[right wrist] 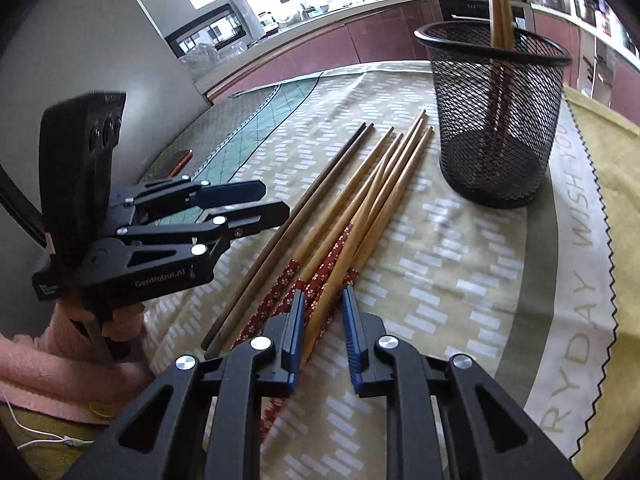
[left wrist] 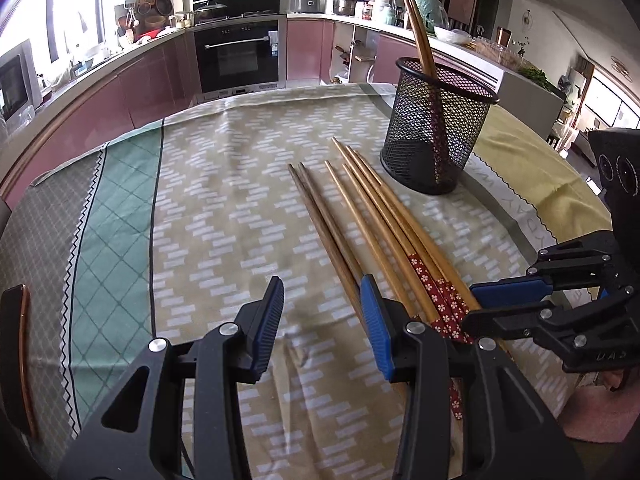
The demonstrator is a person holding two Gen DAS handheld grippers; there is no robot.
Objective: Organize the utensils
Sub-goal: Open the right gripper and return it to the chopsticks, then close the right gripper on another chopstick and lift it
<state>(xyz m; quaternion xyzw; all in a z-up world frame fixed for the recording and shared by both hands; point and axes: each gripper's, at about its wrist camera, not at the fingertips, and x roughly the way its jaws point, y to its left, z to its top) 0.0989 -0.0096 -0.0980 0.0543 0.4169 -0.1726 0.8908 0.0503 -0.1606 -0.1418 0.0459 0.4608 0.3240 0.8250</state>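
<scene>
We count two chopsticks upright in mesh holder (left wrist: 436, 128); loose chopsticks (left wrist: 360, 220) remain flat on tabletop (left wrist: 224, 184) beside it. Right claw (right wrist: 322, 328) half-open, straddling handle ends, gripping nothing yet. Left claw (left wrist: 322, 320) open, empty. Most sorting remains.

Your left gripper (left wrist: 322, 312) shows matte black linkage arms, ribbed blue pads (left wrist: 374, 328) and round silver rivets. Your right gripper (right wrist: 322, 326) matches: 2 blue pads, black frame. "GenRobot.AI" lettering, pink fuzzy sleeve (right wrist: 60, 368) below.
</scene>
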